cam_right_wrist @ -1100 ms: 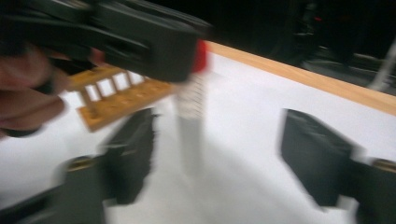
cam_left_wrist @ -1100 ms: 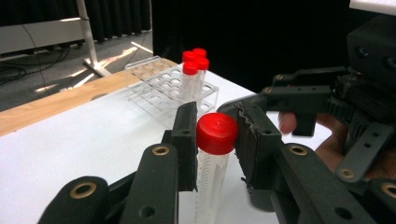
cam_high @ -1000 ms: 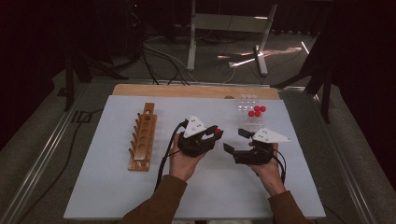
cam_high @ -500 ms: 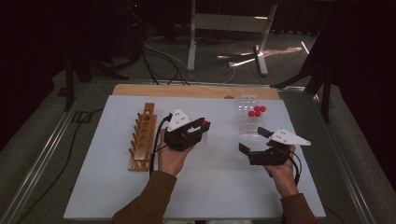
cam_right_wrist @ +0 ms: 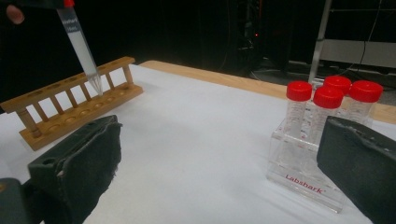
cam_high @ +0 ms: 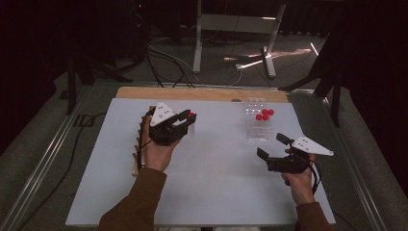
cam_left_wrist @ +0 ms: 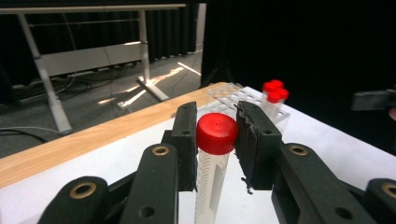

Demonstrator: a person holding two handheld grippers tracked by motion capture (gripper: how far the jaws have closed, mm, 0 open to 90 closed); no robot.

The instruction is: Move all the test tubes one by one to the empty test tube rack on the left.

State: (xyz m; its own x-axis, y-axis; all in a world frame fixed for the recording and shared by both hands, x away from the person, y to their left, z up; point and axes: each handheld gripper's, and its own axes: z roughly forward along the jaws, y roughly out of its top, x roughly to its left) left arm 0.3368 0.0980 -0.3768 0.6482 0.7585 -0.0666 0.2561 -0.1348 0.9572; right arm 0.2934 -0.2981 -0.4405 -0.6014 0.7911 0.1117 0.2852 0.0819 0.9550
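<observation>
From above, the left gripper sits at centre left of the frame, over the wooden rack along the left part of the white table, and the tube in it shows there as little more than a red dot and a pale sliver. The left gripper view gives the grip itself: the red cap of the tube sits squeezed between the two black pads, which press on it from both sides, and the clear body hangs down between the jaws toward the bottom edge. The right gripper view shows that tube from the side at upper left, slightly tilted, its pointed tip hanging just above the wooden rack. At right in that view stands the clear holder with four red-capped tubes, just beyond the right-hand pad. The right gripper, at lower right in the high view, has its jaws spread wide with nothing between them.
</observation>
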